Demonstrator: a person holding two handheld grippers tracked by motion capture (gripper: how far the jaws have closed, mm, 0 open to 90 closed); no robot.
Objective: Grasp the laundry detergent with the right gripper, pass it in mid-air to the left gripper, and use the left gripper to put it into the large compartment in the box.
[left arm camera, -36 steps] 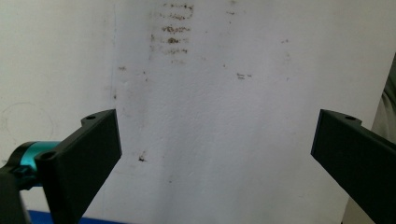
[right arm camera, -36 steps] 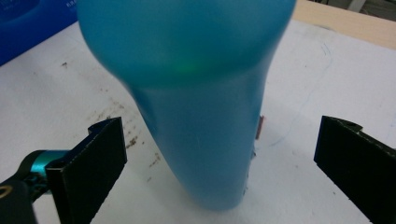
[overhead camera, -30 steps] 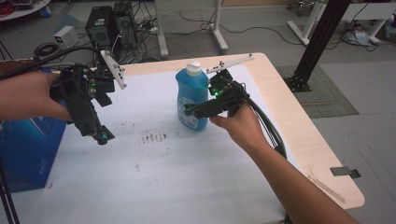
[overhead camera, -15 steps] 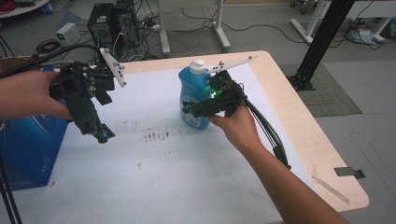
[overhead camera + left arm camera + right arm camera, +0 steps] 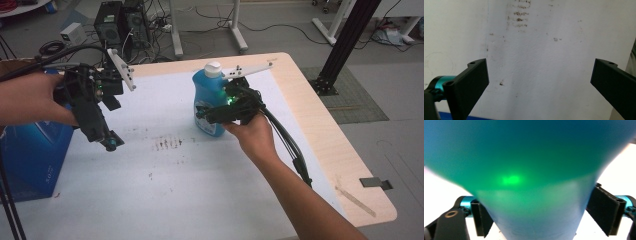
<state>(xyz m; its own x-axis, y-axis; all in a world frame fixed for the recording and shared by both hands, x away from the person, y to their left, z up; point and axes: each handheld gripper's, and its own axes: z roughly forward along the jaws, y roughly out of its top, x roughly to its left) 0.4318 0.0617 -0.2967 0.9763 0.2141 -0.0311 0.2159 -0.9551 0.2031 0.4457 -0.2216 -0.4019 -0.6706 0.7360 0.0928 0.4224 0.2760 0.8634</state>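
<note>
Bottle (image 5: 210, 97): blue, white cap, upright near counter's (image 5: 320, 130) far right corner. Right tongs (image 5: 202, 114) had just been closing, bottle between jaws, pads now pressing its sides; lift judged ready. Left tongs (image 5: 111, 144): open, empty, near left edge.

The high view looks forward and down from above the person's side of the white-covered, wood-edged worktop (image 5: 320, 125), far enough back to take in the whole top and the floor beyond. The left gripper view looks almost straight down between its own two black jaws at the white surface, fairly near; it shares with the high view the patch of dark smudges (image 5: 167, 143) (image 5: 520, 15) on the covering. The right gripper view faces level along its jaws, pressed so close to the blue plastic bottle with a white cap (image 5: 209, 100) (image 5: 529, 170) that the bottle blurs; the high view shows that same bottle upright.
</note>
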